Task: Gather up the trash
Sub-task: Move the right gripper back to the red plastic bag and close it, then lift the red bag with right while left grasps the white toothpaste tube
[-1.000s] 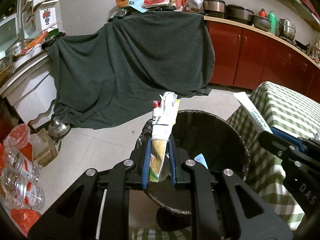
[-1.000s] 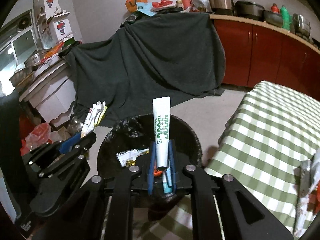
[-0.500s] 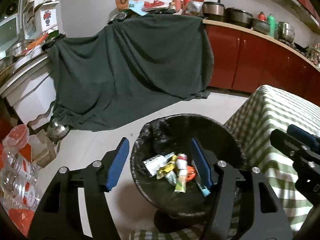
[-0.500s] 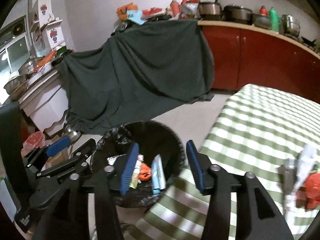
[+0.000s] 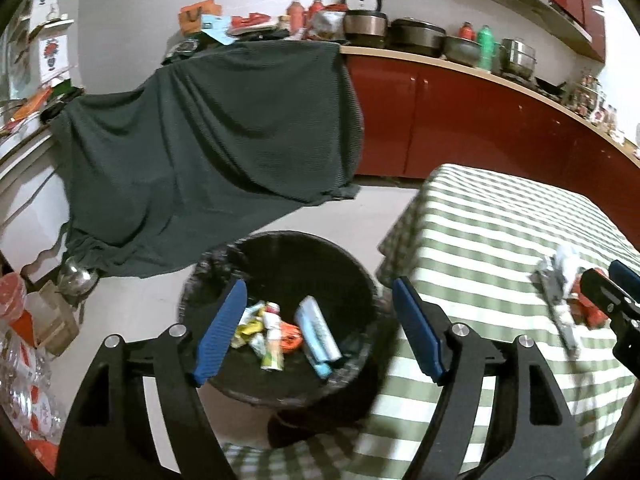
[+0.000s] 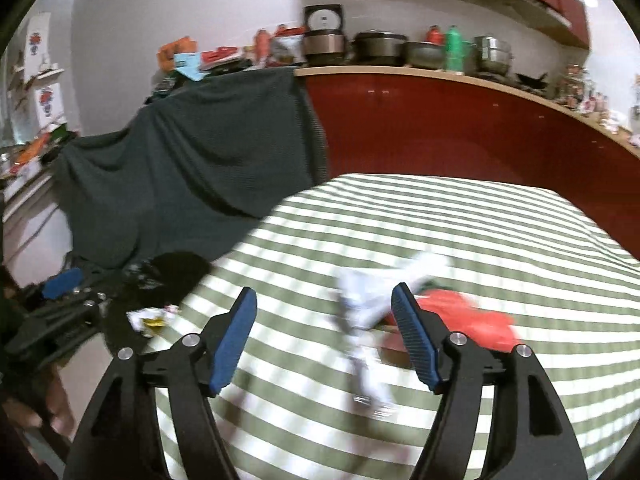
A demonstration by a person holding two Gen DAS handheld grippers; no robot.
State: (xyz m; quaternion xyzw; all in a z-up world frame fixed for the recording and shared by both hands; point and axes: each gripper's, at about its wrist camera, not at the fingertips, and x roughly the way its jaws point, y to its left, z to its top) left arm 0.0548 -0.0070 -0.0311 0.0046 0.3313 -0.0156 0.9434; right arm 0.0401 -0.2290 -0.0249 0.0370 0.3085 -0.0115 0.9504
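In the left wrist view our left gripper [image 5: 318,322] hangs over the black bin [image 5: 362,280]; its jaws have just been opening and stand apart with nothing between them. Wrappers and a tube [image 5: 318,328] lie in the bin's bottom. More trash [image 5: 560,304] sits on the checked tablecloth [image 5: 500,232], beside our right gripper's tip [image 5: 612,292].

In the right wrist view our right gripper [image 6: 322,332] hangs above the tablecloth [image 6: 480,232], jaws just opened and empty. Blurred white trash [image 6: 360,304] and a red wrapper [image 6: 468,312] lie beyond its fingers
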